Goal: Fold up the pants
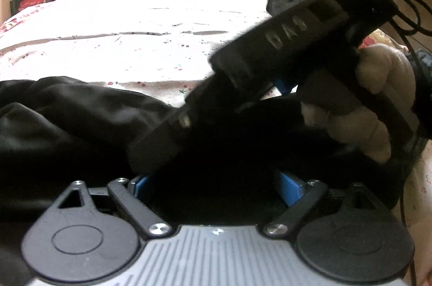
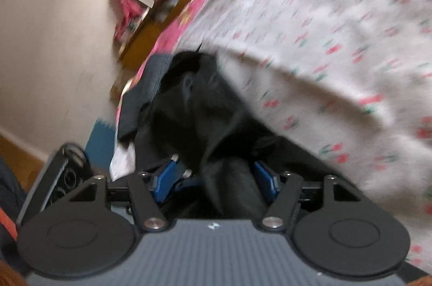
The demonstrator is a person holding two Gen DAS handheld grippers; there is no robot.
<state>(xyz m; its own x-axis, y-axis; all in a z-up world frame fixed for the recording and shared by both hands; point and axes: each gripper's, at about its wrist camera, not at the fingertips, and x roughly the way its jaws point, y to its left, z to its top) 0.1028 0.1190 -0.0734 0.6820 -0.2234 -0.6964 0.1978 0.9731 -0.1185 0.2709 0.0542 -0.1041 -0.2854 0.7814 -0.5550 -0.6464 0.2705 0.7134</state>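
**Both tools bite into the black pants on the bed**

The left tool [image 1: 213, 178] has black fabric bunched between its blue pads [image 1: 290, 187], which sit apart with the cloth filling the gap; it pinches the pants [image 1: 67, 121]. From there the pants spread to the tool's left as a dark, creased heap on the bed [image 1: 135, 24], whose white sheet carries small red flowers. Ahead of this tool and to its right, the right tool [image 1: 162, 148] slants down into the same cloth, gripped by a gloved hand [image 1: 378, 99]; its tips are lost in the dark fabric from this view.

In the right wrist view, the right tool [image 2: 216, 178] has a thick fold of the pants [image 2: 194, 102] standing between its blue pads [image 2: 166, 178], pinched there. The fabric runs forward from the tool in a rumpled ridge, with the flowered sheet [image 2: 337, 29] to its right. To the left of the tool are a plain wall [image 2: 54, 43] and a wooden shelf [image 2: 172, 2]. This view is blurred.
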